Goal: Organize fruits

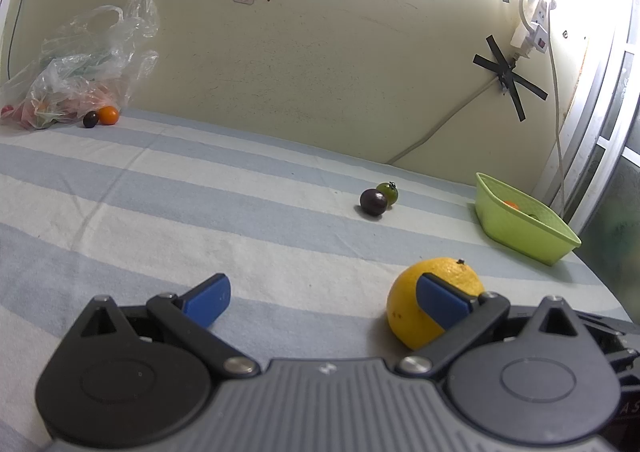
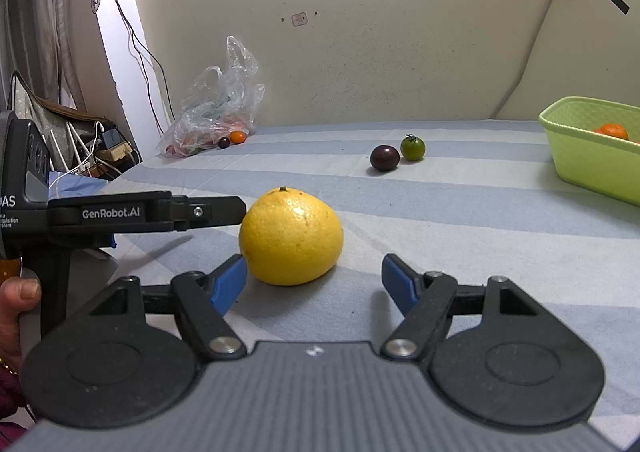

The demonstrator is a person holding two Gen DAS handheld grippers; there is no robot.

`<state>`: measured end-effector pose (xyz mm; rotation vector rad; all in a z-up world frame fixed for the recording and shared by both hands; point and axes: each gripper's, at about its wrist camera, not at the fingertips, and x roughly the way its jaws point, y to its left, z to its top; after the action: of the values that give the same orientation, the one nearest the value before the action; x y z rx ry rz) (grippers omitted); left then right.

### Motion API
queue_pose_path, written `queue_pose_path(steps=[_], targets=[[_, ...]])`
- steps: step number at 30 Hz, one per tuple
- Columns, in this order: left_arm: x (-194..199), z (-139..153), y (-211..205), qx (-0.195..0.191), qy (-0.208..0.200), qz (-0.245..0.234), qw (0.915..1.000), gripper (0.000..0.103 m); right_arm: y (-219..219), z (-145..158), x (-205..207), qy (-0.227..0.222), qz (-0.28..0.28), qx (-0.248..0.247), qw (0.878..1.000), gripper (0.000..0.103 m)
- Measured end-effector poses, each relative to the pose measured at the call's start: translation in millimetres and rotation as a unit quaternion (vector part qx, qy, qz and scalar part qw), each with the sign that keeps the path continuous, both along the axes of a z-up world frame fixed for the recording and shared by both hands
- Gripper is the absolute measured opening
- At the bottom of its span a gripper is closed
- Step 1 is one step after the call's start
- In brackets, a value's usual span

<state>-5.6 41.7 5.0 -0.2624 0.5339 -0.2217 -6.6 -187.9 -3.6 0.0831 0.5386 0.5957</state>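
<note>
A large yellow citrus fruit [image 2: 291,236] lies on the striped cloth. My right gripper [image 2: 314,280] is open just in front of it, its left blue pad close to the fruit's lower left. My left gripper [image 1: 324,298] is open; its right pad rests against the same fruit [image 1: 408,312], which lies outside its jaws to the right. The left gripper also shows in the right wrist view [image 2: 216,210], touching the fruit's left side. A dark purple fruit [image 2: 384,158] and a green tomato [image 2: 413,148] sit farther back. A green basket [image 2: 588,160] at the right holds an orange fruit [image 2: 612,131].
A clear plastic bag [image 2: 212,112] of produce lies at the back left by the wall, with a small orange fruit [image 2: 237,137] and a dark one [image 2: 224,142] beside it. Cables and a power strip [image 1: 532,24] hang on the wall. The bed edge drops off at left.
</note>
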Motion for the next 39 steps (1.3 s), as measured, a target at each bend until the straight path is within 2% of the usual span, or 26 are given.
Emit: queue_pose_path(steps=[27, 35, 39], targets=[[1, -2, -3, -0.007, -0.001, -0.01, 0.9999, 0.103, 0, 0, 1, 0.0, 0.0, 0.0, 1.0, 0.076], [5, -4, 7, -0.042, 0.015, -0.038, 0.9983, 0.102, 0, -1, 1, 0.0, 0.0, 0.0, 1.0, 0.076], [3, -2, 9, -0.064, 0.023, -0.062, 0.9958, 0.098, 2, -1, 1, 0.001, 0.004, -0.007, 1.0, 0.076]])
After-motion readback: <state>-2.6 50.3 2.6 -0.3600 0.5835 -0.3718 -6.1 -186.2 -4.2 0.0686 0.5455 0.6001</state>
